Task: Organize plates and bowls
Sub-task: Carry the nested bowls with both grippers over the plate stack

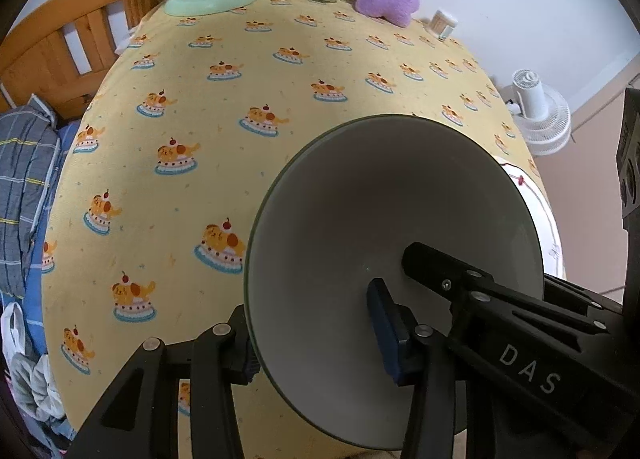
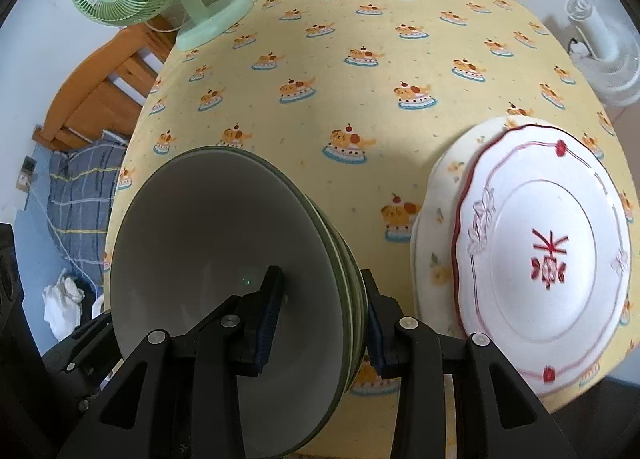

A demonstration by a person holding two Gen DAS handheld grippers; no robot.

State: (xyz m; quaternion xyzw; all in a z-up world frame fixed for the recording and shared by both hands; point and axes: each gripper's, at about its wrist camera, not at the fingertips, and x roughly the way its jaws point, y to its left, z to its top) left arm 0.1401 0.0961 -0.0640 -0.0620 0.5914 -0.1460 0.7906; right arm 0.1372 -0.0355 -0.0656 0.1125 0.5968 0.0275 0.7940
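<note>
Left gripper [image 1: 316, 333]: fingers straddle the left rim of the bowl stack [image 1: 384, 251], one pad outside the wall, the blue pad [image 1: 386, 333] inside the well. Jaws narrow on the wall, looks like a grip, though actual contact at the outer pad is hidden by the rim. The bowl opening sits right of and ahead of this gripper, filling the lower right of its view.

Right gripper [image 2: 320, 311]: fingers straddle the right rim of the same stack [image 2: 224, 259], left pad [image 2: 266, 319] inside the well, right pad outside against the nested green rims. Narrow, apparently clamped on the wall. At least three rims show nested there. The right gripper's finger is also visible inside the bowl in the left wrist view.

So both grippers are on the stack from opposite sides, the bowl between them; neither is nearer.

Plate stack [image 2: 540, 243]: just right of the right gripper, near the bowls but apart from them. The red-trimmed plate lies on a larger floral plate [image 2: 440, 211], offset to the right. In the left wrist view only a sliver of plate rim [image 1: 544, 207] shows beyond the bowl.

Judgement: whether the stack rests on the tablecloth [image 2: 360, 99] or is lifted, cannot tell. Free cloth lies ahead of both grippers; any shift right meets the plates at once.
</note>
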